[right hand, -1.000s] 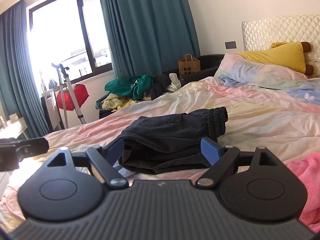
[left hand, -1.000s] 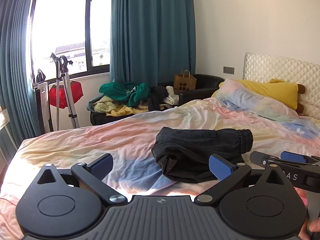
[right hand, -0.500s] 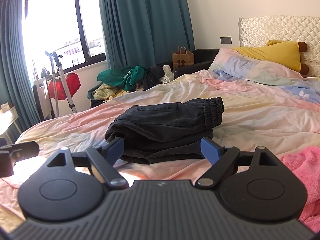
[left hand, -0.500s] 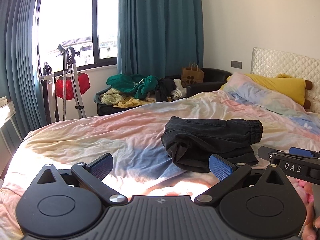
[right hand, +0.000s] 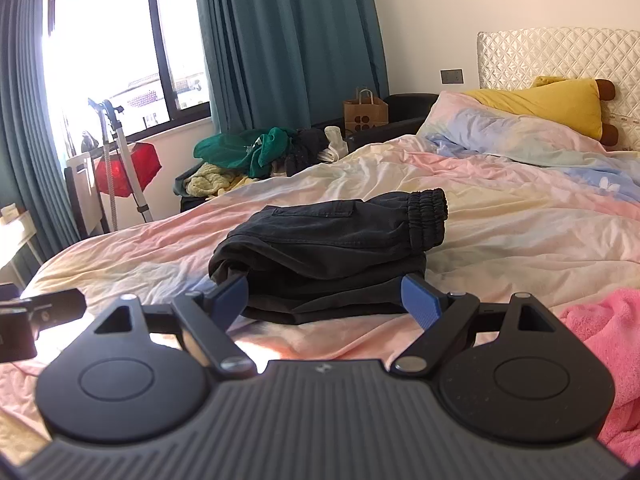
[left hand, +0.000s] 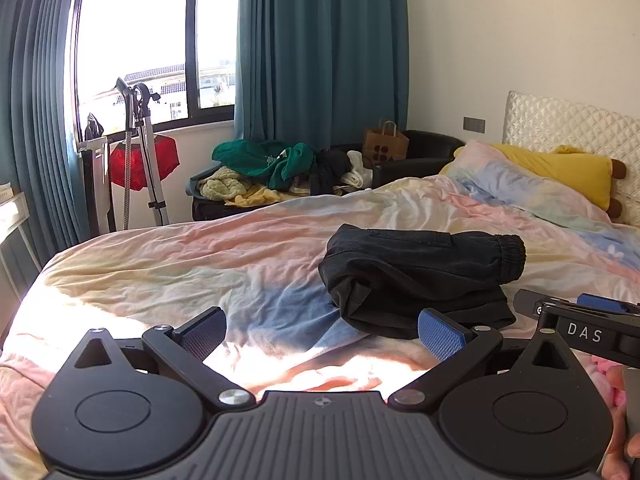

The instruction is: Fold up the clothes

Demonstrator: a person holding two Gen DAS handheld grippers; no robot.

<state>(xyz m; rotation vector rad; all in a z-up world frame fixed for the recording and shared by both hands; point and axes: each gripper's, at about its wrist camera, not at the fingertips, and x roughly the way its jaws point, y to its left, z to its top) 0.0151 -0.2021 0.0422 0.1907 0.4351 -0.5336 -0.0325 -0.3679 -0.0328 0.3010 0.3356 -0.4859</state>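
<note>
**A:** Here we are over the bed (right hand: 500,216), and look at the black trousers (right hand: 332,248): stacked in layers on the pastel duvet, elastic cuff turned toward the headboard, roughly mid-mattress

**B:** That bundle looks folded to me. Edges sit fairly square on the near side, though the end toward the window bulges a little where the layers gape

**A:** And the right gripper (right hand: 324,298)? Fingers spread wide, blue pads either side of the near edge of the trousers, nothing pinched between them

**B:** Agreed, released. It hangs just short of the cloth, not on it. The left gripper (left hand: 322,332) is the same story: jaws apart, empty, only sunlit duvet between the pads, with the trousers off to its right

**A:** So what's left? I spot a pink fleecy item (right hand: 600,344) crumpled at the near right edge of the bed, beside the right gripper

**B:** That would be my guess for the next piece, it is plainly not folded. And on the black couch by the window there's a heap of clothes (left hand: 276,168), green, yellow, white, all tangled

**A:** Whether that heap belongs to this job, the views do not say

**B:** Right. One garment done by the look of it, at least one pink one waiting, both tools free to take it
</note>
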